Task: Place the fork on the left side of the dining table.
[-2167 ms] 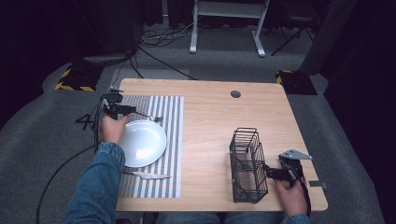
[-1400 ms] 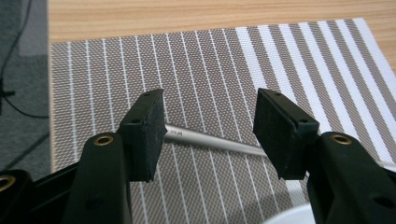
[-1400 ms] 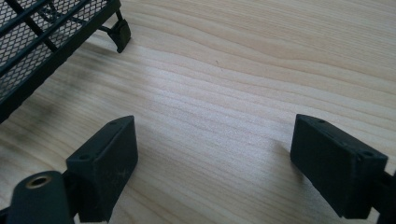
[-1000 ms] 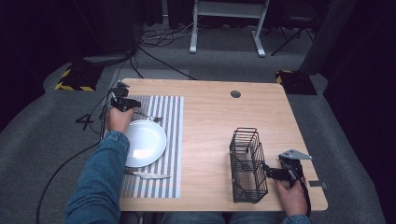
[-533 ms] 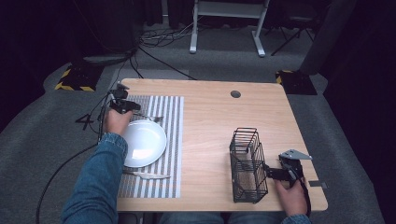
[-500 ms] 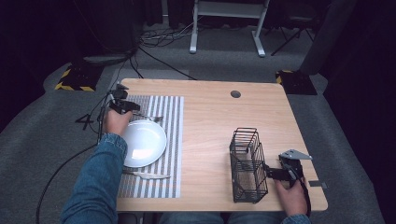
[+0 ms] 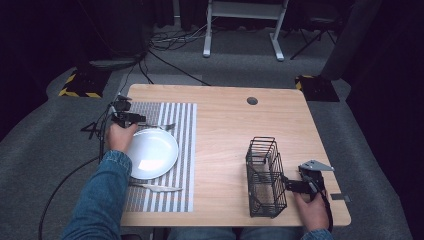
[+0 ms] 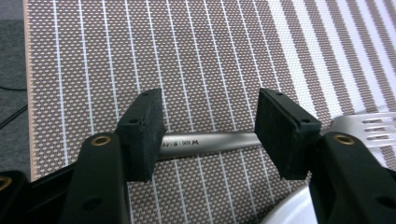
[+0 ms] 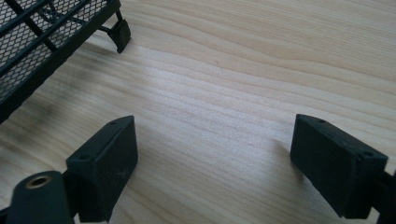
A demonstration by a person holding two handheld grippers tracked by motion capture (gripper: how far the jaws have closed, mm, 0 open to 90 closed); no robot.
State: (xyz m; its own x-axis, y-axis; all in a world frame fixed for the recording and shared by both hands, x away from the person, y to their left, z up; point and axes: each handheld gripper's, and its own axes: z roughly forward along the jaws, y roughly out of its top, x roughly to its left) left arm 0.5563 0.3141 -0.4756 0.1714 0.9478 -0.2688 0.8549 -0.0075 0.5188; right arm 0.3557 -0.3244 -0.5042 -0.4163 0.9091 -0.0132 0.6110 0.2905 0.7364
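Observation:
A steel fork lies on the striped placemat, just beyond a white plate. My left gripper hovers at the fork's handle end. In the left gripper view my left gripper is open, low over the mat. The fork's handle runs across from one pad to the other, and its tines show at the right. My right gripper rests by the black wire basket at the table's front right. It is open over bare wood, holding nothing.
A knife lies on the placemat in front of the plate. The plate's rim sits close to my left gripper's right jaw. The basket's foot and mesh wall stand just left of my right gripper. A round cable hole marks the table's back.
My left gripper has shifted slightly around the fork's handle end at the mat's far left. The right gripper and basket have stayed still.

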